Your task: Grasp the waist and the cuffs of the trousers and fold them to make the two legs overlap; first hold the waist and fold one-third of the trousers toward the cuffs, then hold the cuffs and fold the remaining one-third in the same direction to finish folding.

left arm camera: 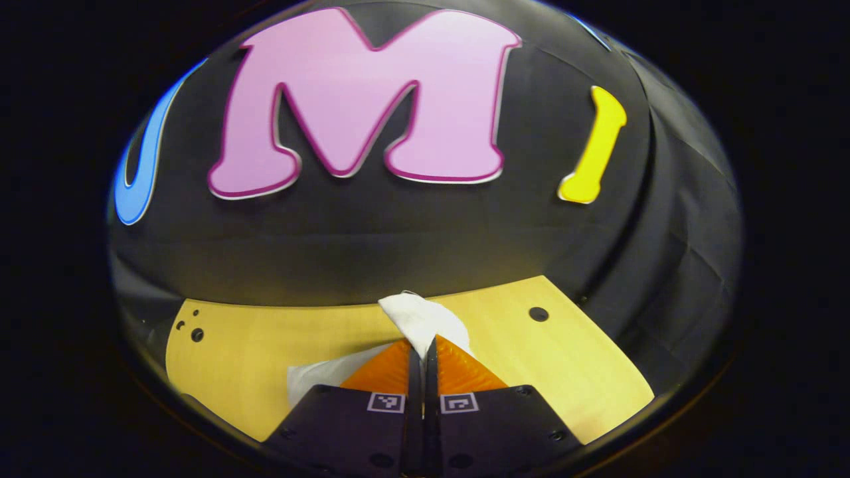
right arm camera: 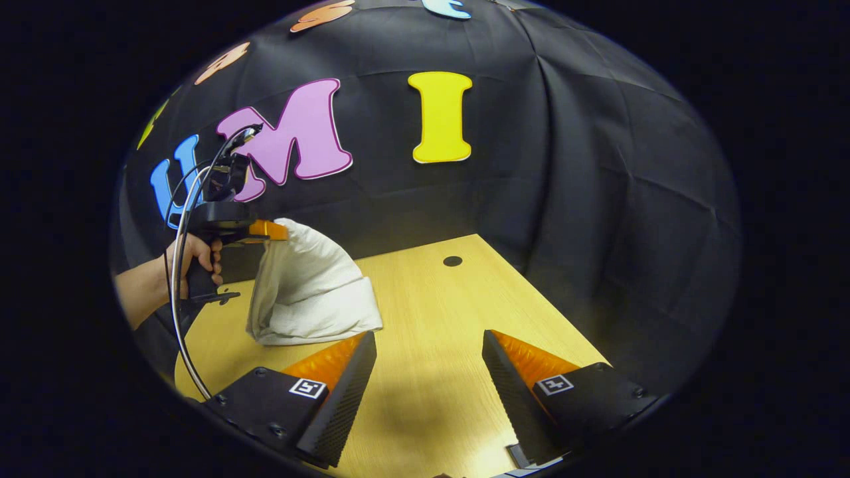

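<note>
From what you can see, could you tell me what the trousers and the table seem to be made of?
Trousers: soft white woven cloth, perhaps cotton, matte; they drape and crease where the left tool lifts them. Table: pale wood or wood-look laminate, smooth with a slight sheen and a faint straight grain.

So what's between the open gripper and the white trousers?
Nothing but bare table between the right gripper and the trousers, in the right gripper view.

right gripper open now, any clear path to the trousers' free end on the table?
Probably yes. The right gripper is open over bare table; the trousers lie just ahead to its left, nothing between. The left gripper holds their raised end.
</note>
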`<state>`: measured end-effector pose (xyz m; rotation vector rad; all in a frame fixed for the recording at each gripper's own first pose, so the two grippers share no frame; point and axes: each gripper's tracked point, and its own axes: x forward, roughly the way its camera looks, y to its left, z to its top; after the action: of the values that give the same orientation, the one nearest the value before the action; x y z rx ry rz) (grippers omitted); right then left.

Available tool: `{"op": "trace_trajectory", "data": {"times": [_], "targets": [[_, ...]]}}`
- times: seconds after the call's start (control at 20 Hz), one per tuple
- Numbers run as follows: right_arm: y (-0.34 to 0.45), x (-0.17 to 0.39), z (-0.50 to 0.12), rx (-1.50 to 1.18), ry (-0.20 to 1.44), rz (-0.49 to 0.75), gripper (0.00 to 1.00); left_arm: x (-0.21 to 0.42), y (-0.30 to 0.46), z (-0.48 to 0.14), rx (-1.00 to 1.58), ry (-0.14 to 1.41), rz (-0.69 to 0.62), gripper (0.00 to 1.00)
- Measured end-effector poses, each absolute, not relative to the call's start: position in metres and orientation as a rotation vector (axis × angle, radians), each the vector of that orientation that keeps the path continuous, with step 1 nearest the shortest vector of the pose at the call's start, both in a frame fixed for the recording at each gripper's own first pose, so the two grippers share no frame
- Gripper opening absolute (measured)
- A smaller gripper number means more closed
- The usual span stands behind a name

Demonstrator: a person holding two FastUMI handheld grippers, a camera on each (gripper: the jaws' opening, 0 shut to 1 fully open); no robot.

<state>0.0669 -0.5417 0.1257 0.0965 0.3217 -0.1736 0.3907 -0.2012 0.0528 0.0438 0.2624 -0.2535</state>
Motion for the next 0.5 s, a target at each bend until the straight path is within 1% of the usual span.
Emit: {"op": "trace_trajectory", "data": {"times": [0.25,0.4,0.5], "targets": [[-0.561,0.064,0.118,0.117,0.34,-0.166,0.98,0.379,-0.237,0.01,0.007,0.334,-0.253,0.05],[-0.565,0.065,0.118,0.122,0.344,-0.13,0.98,0.373,-0.246,-0.024,-0.041,0.387,-0.246,0.06],[-0.568,0.064,0.118,0.097,0.334,-0.112,0.98,0.364,-0.248,-0.042,-0.084,0.405,-0.24,0.16]]}}
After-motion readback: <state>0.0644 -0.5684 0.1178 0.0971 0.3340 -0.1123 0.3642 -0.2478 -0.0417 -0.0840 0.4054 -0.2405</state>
